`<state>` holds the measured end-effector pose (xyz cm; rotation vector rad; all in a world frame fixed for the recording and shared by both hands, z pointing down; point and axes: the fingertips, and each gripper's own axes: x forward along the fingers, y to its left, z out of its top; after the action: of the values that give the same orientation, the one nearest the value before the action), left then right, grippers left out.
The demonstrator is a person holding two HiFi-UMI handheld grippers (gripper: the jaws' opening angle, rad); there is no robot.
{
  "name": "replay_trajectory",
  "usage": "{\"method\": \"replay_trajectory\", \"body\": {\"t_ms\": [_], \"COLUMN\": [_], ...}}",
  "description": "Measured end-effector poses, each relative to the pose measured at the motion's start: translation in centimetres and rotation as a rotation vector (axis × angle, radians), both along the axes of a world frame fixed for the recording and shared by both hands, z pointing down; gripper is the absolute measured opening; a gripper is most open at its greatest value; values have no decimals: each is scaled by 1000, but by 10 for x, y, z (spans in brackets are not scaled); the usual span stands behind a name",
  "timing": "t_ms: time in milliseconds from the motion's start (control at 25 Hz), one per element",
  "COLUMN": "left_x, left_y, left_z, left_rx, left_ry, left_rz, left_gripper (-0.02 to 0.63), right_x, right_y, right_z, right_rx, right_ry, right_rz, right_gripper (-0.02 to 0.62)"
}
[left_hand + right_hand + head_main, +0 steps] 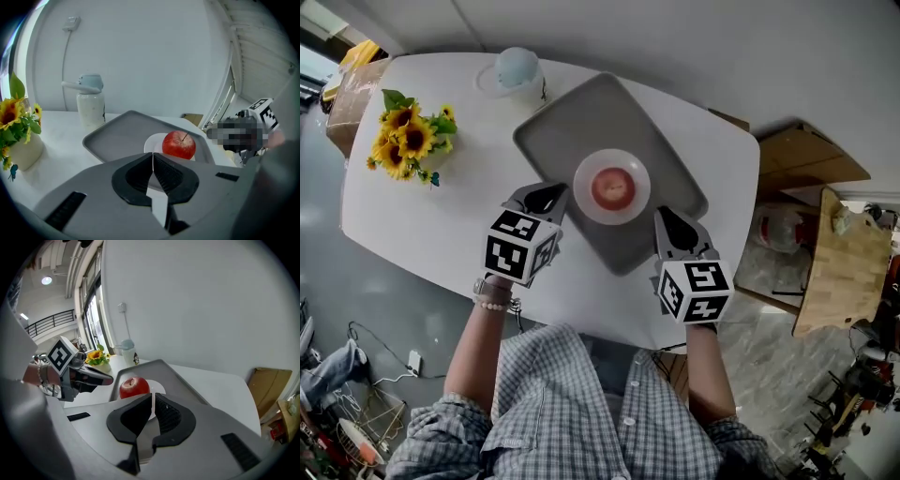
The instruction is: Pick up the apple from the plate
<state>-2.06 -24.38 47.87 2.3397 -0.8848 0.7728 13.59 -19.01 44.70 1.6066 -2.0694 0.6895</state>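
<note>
A red apple [612,187] sits upright, stem up, on a small white plate [584,178] in the near part of a grey tray [581,122]. My left gripper [551,194] hovers just left of the plate, shut and holding nothing. To the plate's right and slightly nearer me, my right gripper [666,216] is also shut and empty. In the left gripper view the apple [178,144] lies just beyond the closed jaws [152,157], a little to the right. From the right gripper [152,398], the apple [134,387] is ahead and to the left.
A vase of sunflowers [408,141] stands at the left of the white table [441,225]. A white lidded jar [517,70] is at the far edge beside the tray. A cardboard box [352,94] and a wooden board [839,262] lie off the table.
</note>
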Motion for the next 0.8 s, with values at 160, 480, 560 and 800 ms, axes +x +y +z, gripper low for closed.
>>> {"method": "replay_trajectory", "body": {"t_ms": [160,480,560,800], "left_x": [8,17,18,24], "left_y": [-8,-20,-21,-15], "left_z": [16,36,40,50], "left_rx": [-54,-122,-135,-189], "left_ry": [-19,-71,-79,-112], "left_rz": [9,19,23,66], "left_gripper": [12,12,16,93], "right_x": [3,6,4,-2], "right_y": [-10,-16,-16,-17], "right_z": [16,53,60,69], "right_rx": [-41,-193,-224,-267], "right_ry": [-5,-48,-63,-83], "right_rz": [23,62,62,55], "right_gripper": [32,34,53,84]}}
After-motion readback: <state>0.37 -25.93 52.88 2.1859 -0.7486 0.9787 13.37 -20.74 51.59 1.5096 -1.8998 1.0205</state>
